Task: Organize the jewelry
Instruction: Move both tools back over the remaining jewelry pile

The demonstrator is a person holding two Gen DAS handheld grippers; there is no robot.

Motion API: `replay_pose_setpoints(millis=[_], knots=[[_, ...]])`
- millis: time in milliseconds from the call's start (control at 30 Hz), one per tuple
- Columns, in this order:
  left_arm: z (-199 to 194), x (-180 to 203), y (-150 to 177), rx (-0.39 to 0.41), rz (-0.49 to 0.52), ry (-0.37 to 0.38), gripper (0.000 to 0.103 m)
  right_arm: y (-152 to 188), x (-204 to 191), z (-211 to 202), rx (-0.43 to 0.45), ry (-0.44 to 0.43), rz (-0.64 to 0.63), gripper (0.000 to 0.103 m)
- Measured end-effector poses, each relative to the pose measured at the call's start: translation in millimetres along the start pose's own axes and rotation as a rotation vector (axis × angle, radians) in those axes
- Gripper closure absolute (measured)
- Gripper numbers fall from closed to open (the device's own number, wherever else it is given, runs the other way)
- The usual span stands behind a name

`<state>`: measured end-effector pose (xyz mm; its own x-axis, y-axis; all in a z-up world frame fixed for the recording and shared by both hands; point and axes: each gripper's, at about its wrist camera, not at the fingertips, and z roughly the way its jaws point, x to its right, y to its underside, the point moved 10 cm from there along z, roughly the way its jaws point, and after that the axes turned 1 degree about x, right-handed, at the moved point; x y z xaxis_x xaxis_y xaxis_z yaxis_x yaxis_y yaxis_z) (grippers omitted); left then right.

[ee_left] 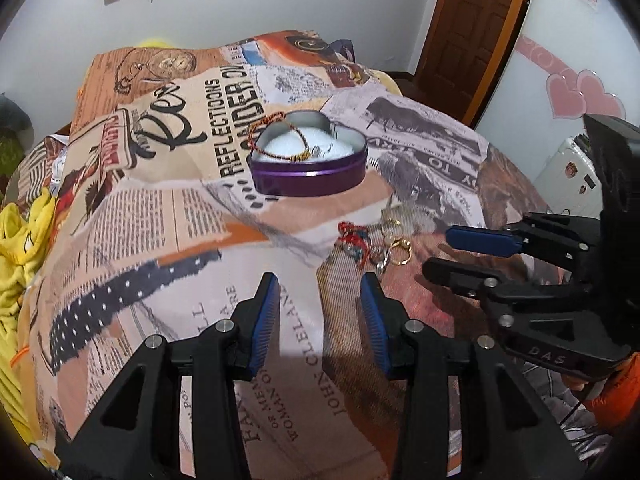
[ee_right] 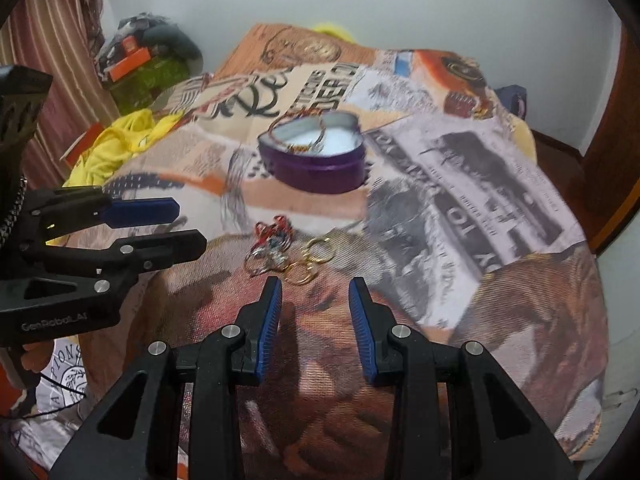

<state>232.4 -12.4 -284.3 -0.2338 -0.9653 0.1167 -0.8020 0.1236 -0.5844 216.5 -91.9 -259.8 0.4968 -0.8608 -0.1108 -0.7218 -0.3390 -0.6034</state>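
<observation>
A purple heart-shaped tin (ee_left: 308, 178) (ee_right: 316, 168) with white lining stands open on the printed blanket. A red-and-gold bracelet (ee_left: 276, 136) (ee_right: 298, 138) hangs over its rim, partly inside. A small pile of jewelry lies nearer: a red and blue beaded piece (ee_left: 354, 240) (ee_right: 274, 230) and gold rings (ee_left: 400, 250) (ee_right: 316, 252). My left gripper (ee_left: 320, 284) is open and empty, just short of the pile. My right gripper (ee_right: 316, 288) is open and empty, close before the rings; in the left wrist view it (ee_left: 436, 250) comes in from the right.
The newspaper-print blanket (ee_left: 200, 216) covers a rounded surface that drops away at the sides. Yellow cloth (ee_right: 116, 148) lies at the left. A wooden door (ee_left: 476, 32) and a wall with pink hearts (ee_left: 580, 92) stand at the right.
</observation>
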Motion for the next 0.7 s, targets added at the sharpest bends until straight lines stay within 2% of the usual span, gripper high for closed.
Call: replay_pose_setpoints(millis=[167, 267, 333, 467, 533, 600, 700], knots=[[1, 0, 3, 0.004, -0.003, 0.014, 0.063, 3, -5, 13, -0.025, -0.007, -0.024, 0.072], [2, 4, 3, -0.001, 0.004, 0.038, 0.073, 3, -9, 18, -0.025, -0.010, -0.045, 0.072], [2, 9, 3, -0.006, 0.016, 0.057, 0.076, 3, -10, 19, -0.021, -0.011, -0.055, 0.072], [5, 20, 5, -0.019, 0.041, 0.088, 0.080, 1, -14, 22, -0.008, -0.023, -0.075, 0.086], [7, 25, 6, -0.025, 0.051, 0.095, 0.080, 0, -15, 23, -0.003, -0.025, -0.081, 0.087], [9, 28, 6, -0.032, 0.056, 0.105, 0.080, -2, -13, 24, 0.001, -0.025, -0.080, 0.093], [16, 34, 7, -0.051, 0.052, 0.129, 0.083, -2, -9, 21, 0.005, -0.028, -0.062, 0.094]])
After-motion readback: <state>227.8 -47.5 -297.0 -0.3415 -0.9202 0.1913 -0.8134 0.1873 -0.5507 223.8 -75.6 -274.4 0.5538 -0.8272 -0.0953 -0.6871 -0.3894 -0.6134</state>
